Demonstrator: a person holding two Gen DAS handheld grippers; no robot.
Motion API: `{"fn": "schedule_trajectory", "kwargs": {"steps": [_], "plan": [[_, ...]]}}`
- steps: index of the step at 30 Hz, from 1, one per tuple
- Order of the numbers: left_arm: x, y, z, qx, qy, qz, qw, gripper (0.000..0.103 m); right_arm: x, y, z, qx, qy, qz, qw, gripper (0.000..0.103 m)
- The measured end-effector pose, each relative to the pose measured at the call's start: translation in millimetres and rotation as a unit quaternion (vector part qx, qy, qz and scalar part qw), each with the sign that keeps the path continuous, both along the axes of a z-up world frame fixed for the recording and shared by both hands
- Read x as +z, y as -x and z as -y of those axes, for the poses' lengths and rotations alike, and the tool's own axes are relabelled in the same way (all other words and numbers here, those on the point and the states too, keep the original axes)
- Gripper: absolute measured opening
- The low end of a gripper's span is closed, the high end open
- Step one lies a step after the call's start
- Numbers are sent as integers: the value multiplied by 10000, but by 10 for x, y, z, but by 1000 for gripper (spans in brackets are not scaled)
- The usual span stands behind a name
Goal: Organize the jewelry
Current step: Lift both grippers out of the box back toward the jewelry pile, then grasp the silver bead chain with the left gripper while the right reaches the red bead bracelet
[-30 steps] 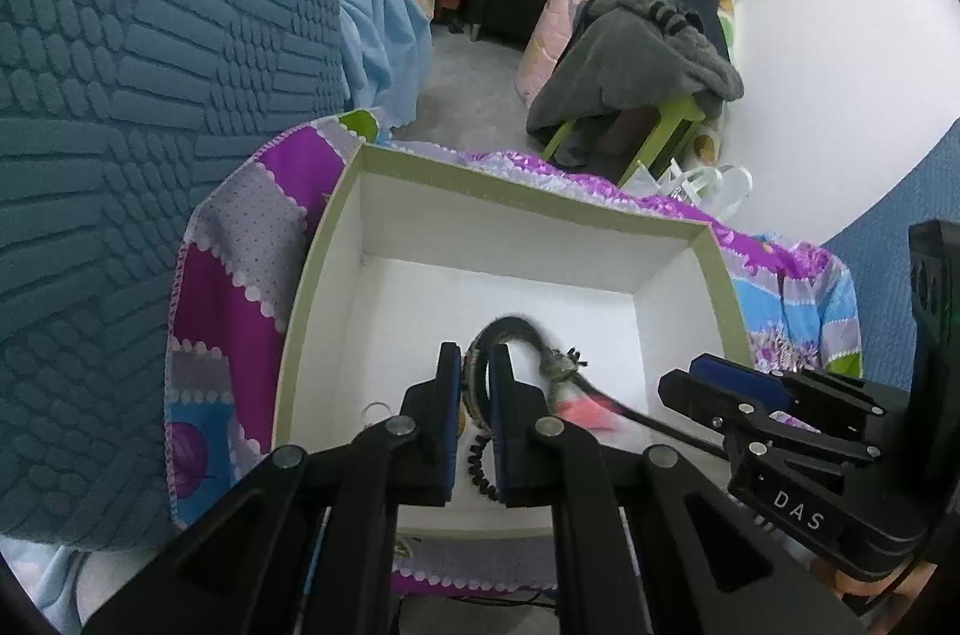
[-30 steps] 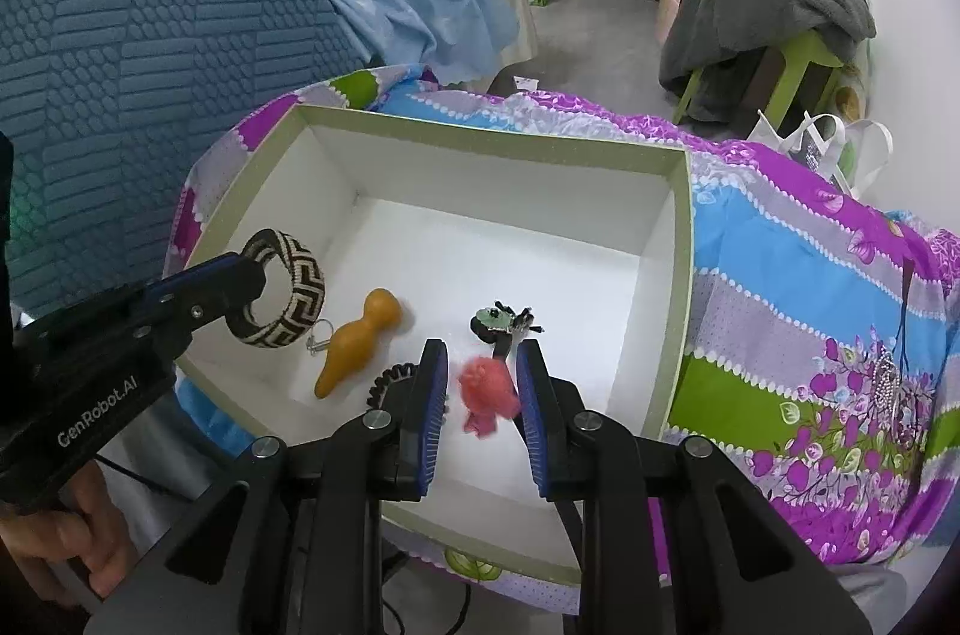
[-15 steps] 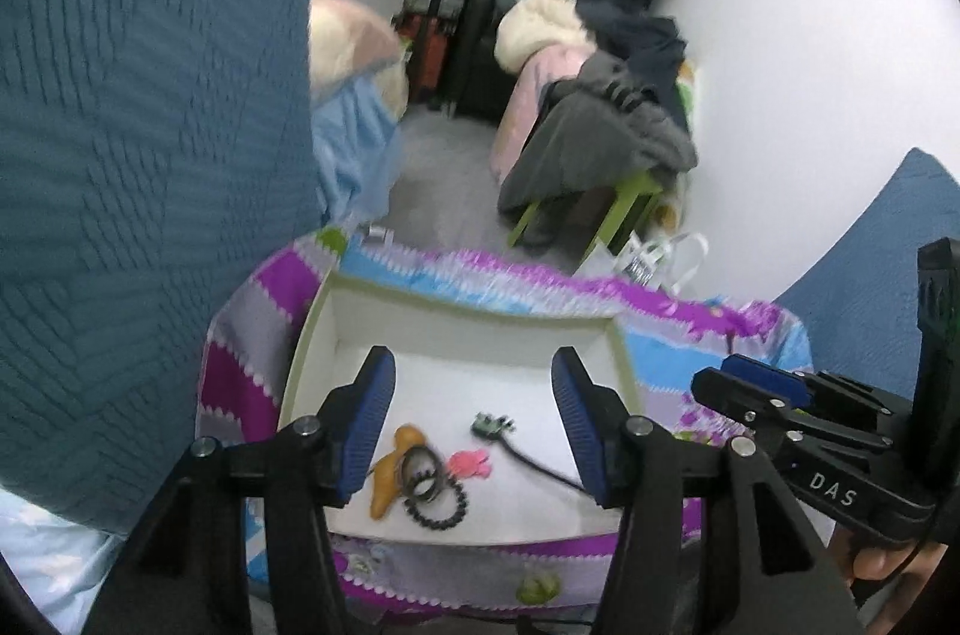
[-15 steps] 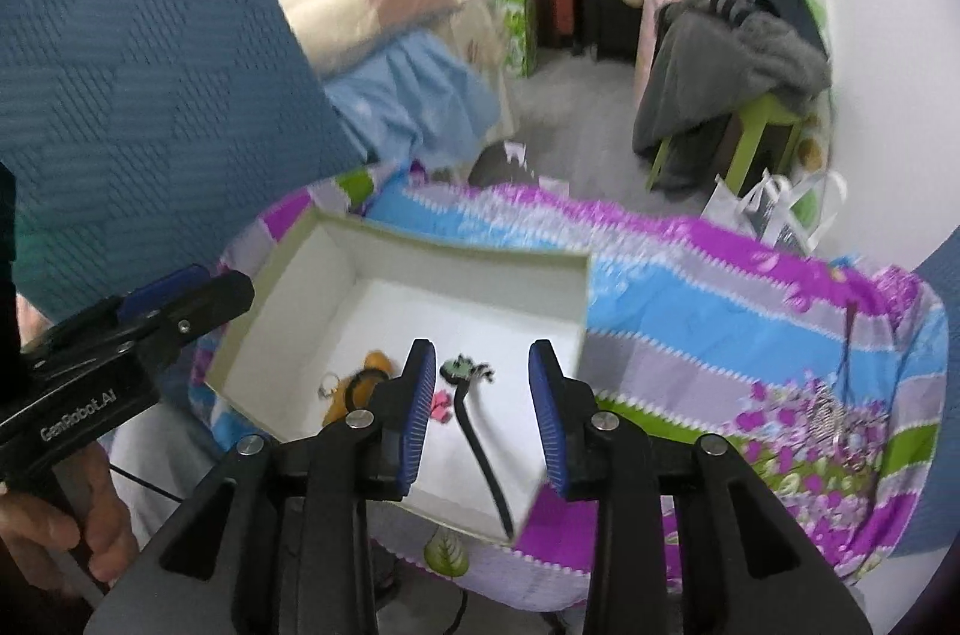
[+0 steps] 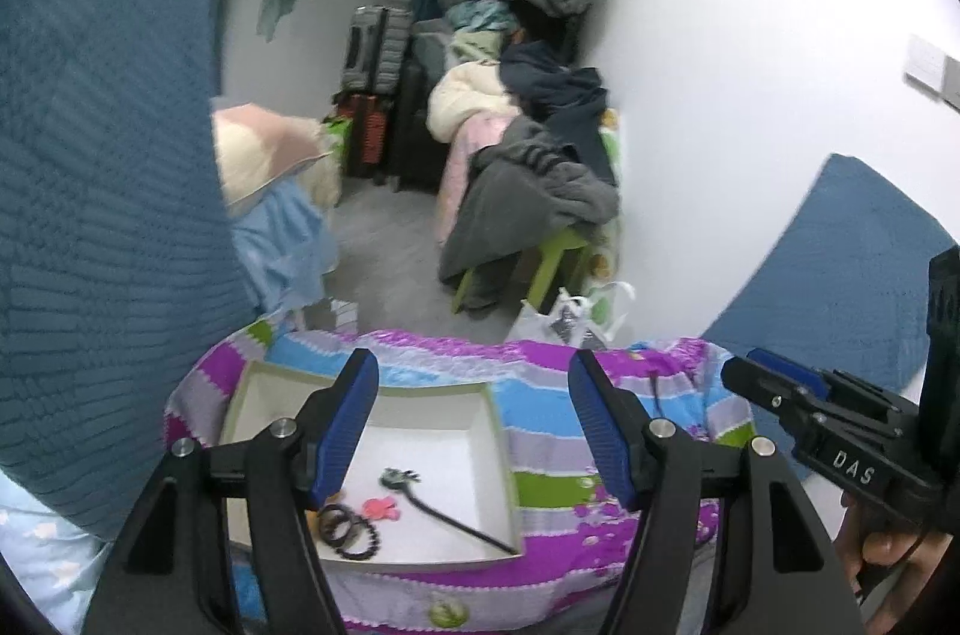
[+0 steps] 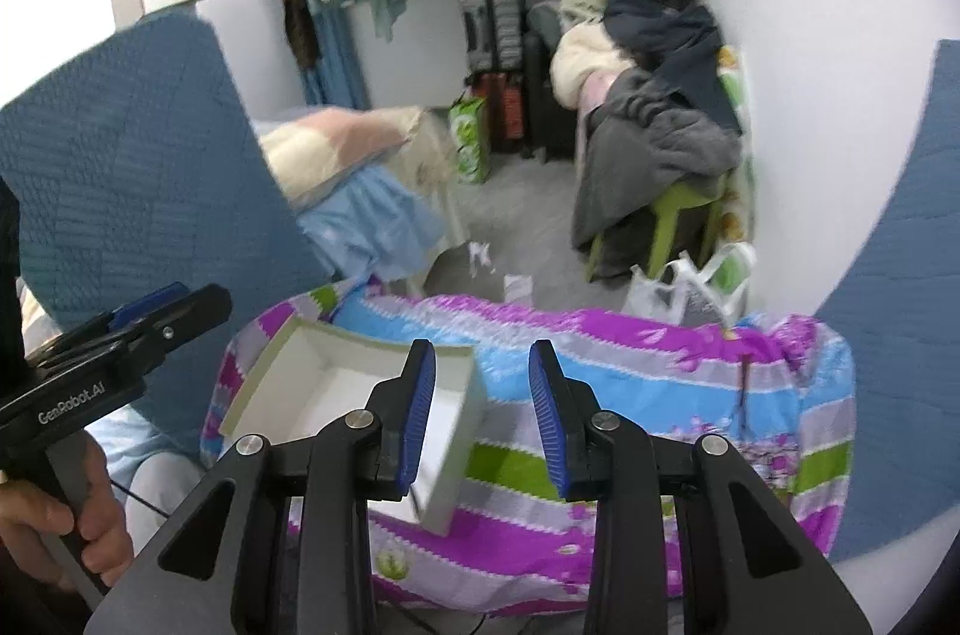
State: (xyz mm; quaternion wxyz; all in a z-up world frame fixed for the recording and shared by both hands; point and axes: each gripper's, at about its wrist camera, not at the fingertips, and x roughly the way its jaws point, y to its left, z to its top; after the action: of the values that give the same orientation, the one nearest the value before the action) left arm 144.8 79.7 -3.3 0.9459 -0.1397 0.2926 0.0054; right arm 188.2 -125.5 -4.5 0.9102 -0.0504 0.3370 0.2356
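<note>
A white box with a pale green rim (image 5: 499, 461) sits on a striped purple, blue and green cloth (image 5: 600, 413). Black bracelets (image 5: 349, 524), a pink piece (image 5: 384, 508) and a black hair stick (image 5: 447, 512) lie inside it. My left gripper (image 5: 474, 389) hangs high above the box. Its jaws are opening wide with nothing between them. In the right wrist view my right gripper (image 6: 482, 371) is open and empty, above the box's (image 6: 336, 335) right corner. Its fingers hide the box's contents. A thin dark piece (image 6: 744, 383) lies on the cloth (image 6: 660, 365) at the right.
Blue quilted cushions (image 5: 102, 185) rise at the left, with another at the right (image 6: 900, 275). Beyond the cloth are a clothes-covered green stool (image 5: 528, 203), a white plastic bag (image 5: 570, 317), suitcases (image 5: 372, 53) and hanging clothes. A hand (image 6: 72, 503) holds the left gripper's handle.
Both grippers rose and drew back from the box. The left one let go of the bracelet and opened wide. The right one released the pink piece, which now lies in the box.
</note>
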Motion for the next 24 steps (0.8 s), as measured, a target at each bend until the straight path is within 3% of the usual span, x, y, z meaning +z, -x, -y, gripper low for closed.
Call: {"fn": "schedule_trajectory", "kwargs": {"steps": [10, 24], "plan": [[-232, -321, 762, -783, 207, -241, 9964, 66, -7, 60, 848, -740, -136, 148, 9971, 31], [-823, -886, 1681, -1522, 216, -724, 9855, 64, -493, -124, 1766, -1473, -260, -257, 9884, 32]]}}
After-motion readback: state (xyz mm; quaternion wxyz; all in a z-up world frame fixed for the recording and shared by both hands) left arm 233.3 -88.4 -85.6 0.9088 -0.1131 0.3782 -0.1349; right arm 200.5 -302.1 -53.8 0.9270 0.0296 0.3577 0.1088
